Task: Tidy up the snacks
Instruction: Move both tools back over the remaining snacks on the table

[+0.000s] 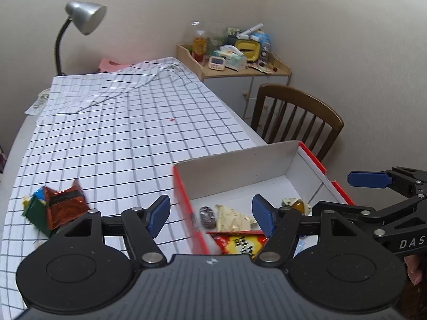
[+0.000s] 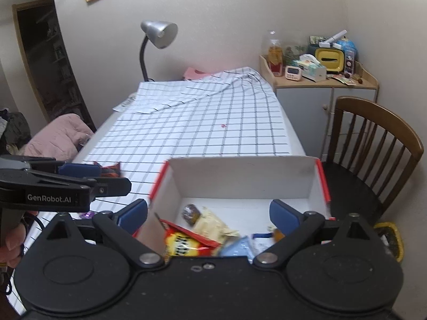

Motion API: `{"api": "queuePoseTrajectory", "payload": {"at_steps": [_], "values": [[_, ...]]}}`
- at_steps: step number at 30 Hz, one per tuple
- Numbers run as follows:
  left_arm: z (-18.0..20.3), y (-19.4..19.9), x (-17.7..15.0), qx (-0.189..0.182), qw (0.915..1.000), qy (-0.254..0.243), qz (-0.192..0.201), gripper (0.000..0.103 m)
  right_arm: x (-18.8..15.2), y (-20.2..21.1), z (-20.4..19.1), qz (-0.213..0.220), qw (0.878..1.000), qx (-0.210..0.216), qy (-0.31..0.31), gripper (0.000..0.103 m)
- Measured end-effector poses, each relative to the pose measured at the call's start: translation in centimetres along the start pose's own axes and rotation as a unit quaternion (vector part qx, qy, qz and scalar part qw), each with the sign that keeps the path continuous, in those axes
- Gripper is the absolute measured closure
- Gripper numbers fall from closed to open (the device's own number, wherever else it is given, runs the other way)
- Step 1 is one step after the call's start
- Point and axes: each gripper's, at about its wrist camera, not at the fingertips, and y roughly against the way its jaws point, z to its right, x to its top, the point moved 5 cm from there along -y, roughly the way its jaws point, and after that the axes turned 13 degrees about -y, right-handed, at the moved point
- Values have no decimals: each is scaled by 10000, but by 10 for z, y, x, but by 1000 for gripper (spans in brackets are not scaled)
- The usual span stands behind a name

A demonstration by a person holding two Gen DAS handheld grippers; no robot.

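Both grippers — left gripper, right gripper — are held open, empty, above box; loose snacks are judged next.

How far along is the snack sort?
Done: several packets already lie in the red-and-white box, including a yellow-red bag and a cream wrapper. In hand: nothing; the left claw and right claw are both open and empty. Left: the red and green foil packets on the checked cloth.
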Motion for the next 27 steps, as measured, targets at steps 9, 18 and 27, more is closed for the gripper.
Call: {"api": "queuePoseTrajectory", "payload": {"at_steps": [9,18,27], "values": [[-46,29,-25,262,9994,211,115,23,-13,-8,-58,12,9991,206,370,0],[-105,43,-56,585,9970,502,-22,19,-28,-36,-109,-240,9970,386,623,0],[-180,33,-93,1067,9858,1209,-466,8,-52,-77,-165,-446,9879,659,1332,0]]}}
